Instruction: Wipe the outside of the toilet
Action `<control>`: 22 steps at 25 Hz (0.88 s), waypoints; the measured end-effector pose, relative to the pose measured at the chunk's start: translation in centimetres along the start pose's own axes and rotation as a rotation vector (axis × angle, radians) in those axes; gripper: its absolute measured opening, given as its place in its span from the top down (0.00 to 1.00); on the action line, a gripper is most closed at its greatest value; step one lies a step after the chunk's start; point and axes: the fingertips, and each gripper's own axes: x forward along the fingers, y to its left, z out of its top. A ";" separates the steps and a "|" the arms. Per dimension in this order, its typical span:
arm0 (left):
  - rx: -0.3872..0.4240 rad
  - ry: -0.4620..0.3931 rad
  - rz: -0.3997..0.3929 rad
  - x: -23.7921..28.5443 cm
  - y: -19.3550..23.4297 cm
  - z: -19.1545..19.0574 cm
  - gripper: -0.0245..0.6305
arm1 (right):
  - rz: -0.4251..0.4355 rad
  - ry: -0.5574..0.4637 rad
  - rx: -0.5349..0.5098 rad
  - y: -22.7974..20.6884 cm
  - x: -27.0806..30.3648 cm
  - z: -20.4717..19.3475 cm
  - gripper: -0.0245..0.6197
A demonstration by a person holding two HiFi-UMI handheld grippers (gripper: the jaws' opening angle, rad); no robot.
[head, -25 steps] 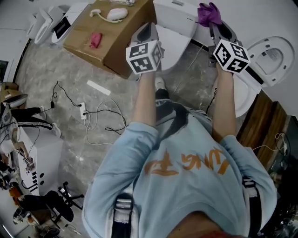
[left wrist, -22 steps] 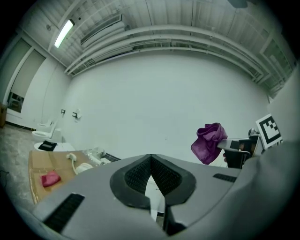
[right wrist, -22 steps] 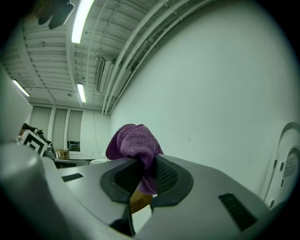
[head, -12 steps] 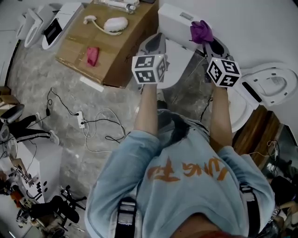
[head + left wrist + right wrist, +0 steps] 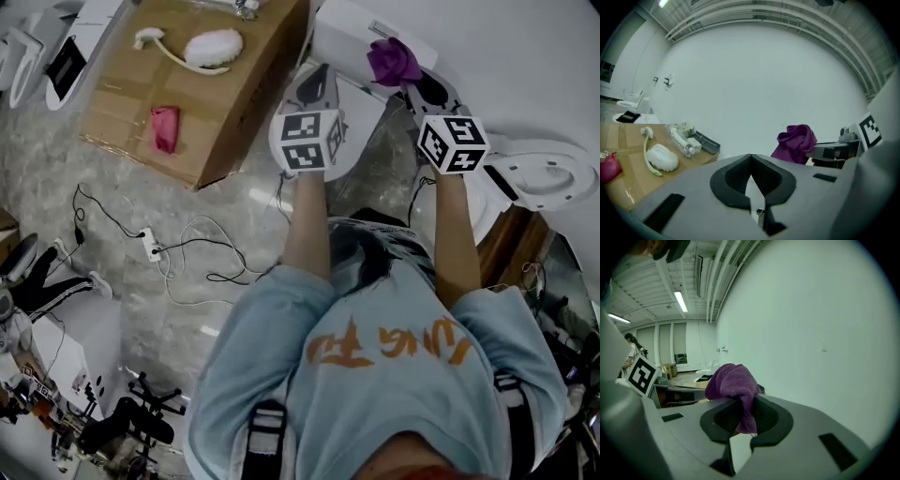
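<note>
A white toilet stands in front of me in the head view, its tank [image 5: 343,39] against the wall and its closed lid [image 5: 367,105] below. My right gripper [image 5: 407,81] is shut on a purple cloth [image 5: 393,60], which hangs over the tank's right end. In the right gripper view the cloth [image 5: 731,380] bunches above the pinching right gripper [image 5: 743,405]. My left gripper [image 5: 317,82] hovers over the lid's left side, shut and empty. Seen from the left gripper [image 5: 750,159], the cloth [image 5: 796,140] is off to the right.
A cardboard box [image 5: 217,103] to the toilet's left carries a white brush [image 5: 211,45] and a pink rag [image 5: 164,127]. A second toilet [image 5: 548,176] stands at the right beside a wooden panel [image 5: 506,246]. Cables and a power strip [image 5: 147,245] lie on the floor.
The right gripper has carried the purple cloth leftward, from beside the tank to over its right end. The left gripper stayed over the lid, and my view has shifted right.
</note>
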 end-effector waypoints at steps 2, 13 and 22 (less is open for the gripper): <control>-0.025 0.021 -0.016 0.7 -0.2 -0.9 0.93 | -0.014 0.052 -0.050 -0.1 0.3 -0.8 0.85; -0.041 0.055 -0.024 6.9 -2.1 -0.1 0.93 | -0.054 0.129 -0.193 -5.8 1.2 -0.9 0.85; -0.016 0.075 0.120 11.5 -0.6 0.7 0.93 | 0.030 0.095 -0.127 -11.2 6.1 -0.2 0.85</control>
